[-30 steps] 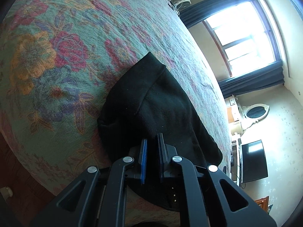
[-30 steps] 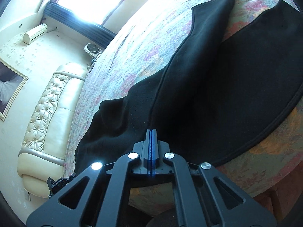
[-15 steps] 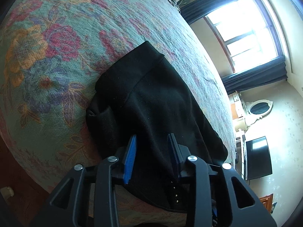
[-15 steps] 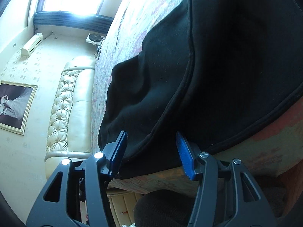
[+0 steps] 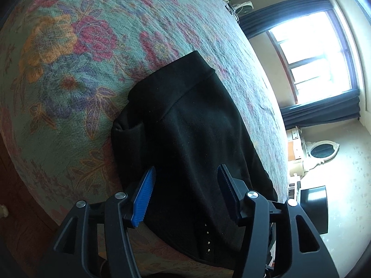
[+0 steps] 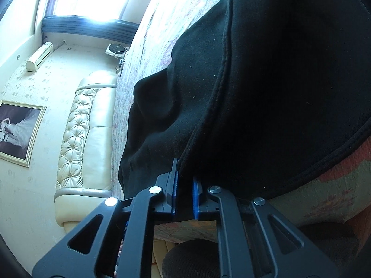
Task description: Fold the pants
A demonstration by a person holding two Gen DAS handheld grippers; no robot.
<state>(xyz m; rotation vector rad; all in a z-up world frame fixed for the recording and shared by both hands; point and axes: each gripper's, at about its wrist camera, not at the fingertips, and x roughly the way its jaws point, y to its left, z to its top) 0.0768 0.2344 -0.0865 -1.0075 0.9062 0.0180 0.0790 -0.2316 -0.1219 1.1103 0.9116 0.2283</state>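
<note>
— Where, the black pants (image 5: 197, 139)?
— Spread on the floral bedspread (image 5: 69, 58), near its edge.
— Left gripper (image 5: 185, 185)?
— Jaws wide apart, poised over the fabric.
— Right gripper (image 6: 185, 185)?
— Pinching the pants' near edge by a seam.

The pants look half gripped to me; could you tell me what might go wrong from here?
1. The right gripper pinches only a thin fold at the pants edge, so the cloth could slip out when lifted.
2. The left gripper is open, holding nothing; a one-sided lift would probably skew the fold.
3. The pants lie near the bed edge and could slide off.
</note>
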